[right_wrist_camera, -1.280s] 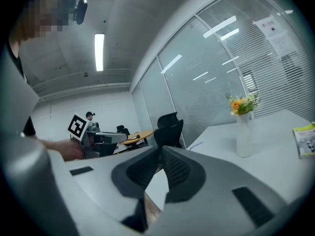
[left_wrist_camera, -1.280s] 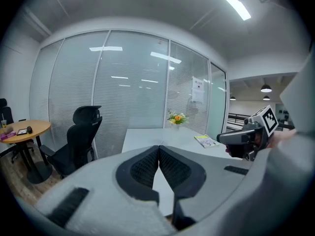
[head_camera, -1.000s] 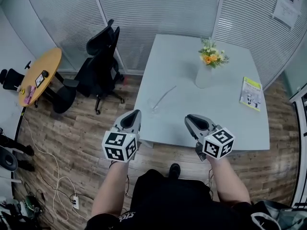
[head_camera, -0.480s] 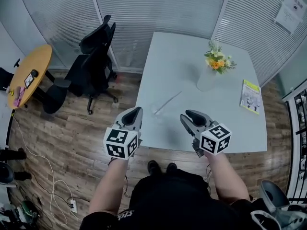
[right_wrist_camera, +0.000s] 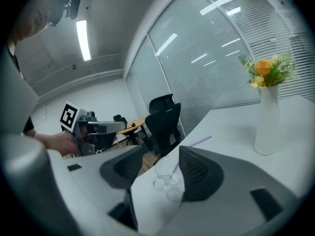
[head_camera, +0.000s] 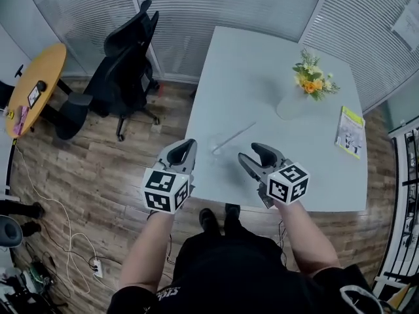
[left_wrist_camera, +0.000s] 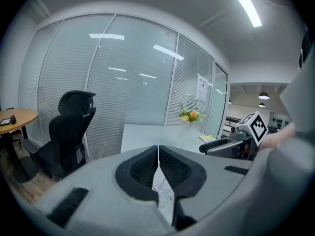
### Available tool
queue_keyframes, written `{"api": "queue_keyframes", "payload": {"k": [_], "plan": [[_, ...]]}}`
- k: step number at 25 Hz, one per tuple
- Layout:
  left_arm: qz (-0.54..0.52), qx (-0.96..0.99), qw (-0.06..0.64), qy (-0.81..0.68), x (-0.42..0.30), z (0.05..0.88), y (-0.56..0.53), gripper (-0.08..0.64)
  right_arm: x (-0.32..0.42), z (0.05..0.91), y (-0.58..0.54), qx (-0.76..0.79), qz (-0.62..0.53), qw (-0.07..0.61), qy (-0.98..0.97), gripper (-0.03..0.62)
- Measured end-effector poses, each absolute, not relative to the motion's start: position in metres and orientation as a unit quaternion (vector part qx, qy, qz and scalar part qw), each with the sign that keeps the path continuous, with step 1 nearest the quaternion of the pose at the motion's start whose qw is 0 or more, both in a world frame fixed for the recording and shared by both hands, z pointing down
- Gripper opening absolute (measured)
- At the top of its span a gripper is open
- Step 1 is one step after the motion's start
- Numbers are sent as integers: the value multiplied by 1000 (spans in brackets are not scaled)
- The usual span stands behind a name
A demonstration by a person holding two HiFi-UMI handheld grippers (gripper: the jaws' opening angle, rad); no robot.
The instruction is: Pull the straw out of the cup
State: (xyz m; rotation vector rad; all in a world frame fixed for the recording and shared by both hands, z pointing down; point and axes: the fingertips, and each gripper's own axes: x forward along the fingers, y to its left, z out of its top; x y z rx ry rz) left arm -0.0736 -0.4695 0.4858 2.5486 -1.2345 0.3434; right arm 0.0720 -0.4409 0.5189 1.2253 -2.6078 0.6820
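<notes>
R gripper (head_camera: 253,154) nearer cup (head_camera: 216,145), jaws just opened, at table (head_camera: 226,175) edge

The head view looks steeply down on the table (head_camera: 262,77); both gripper views face low across it, sharing the vase (right_wrist_camera: 268,127).

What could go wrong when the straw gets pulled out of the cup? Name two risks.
The clear cup stands near the table's edge, and the left tool is shut, not steadying it: pulling the straw might tip it off.
The right tool has just been opening its jaws, nothing between them yet; it could knock the thin slanted straw rather than grip it.
</notes>
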Motion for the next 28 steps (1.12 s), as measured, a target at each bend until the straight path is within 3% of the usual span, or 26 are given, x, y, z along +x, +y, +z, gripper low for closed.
{"api": "queue_keyframes", "payload": {"k": [15,20,28], "plan": [[133,871,179,-438,-69,535,-487,20,58,593,-487,382,276,100,-876,327],[135,865,190,-445,-71,545,-485,20,51,616,-493,375,292,114,-873,313],[142,856,200,-455,-79,556,-482,20,39,632,-506,369,289,108,-877,218]]}}
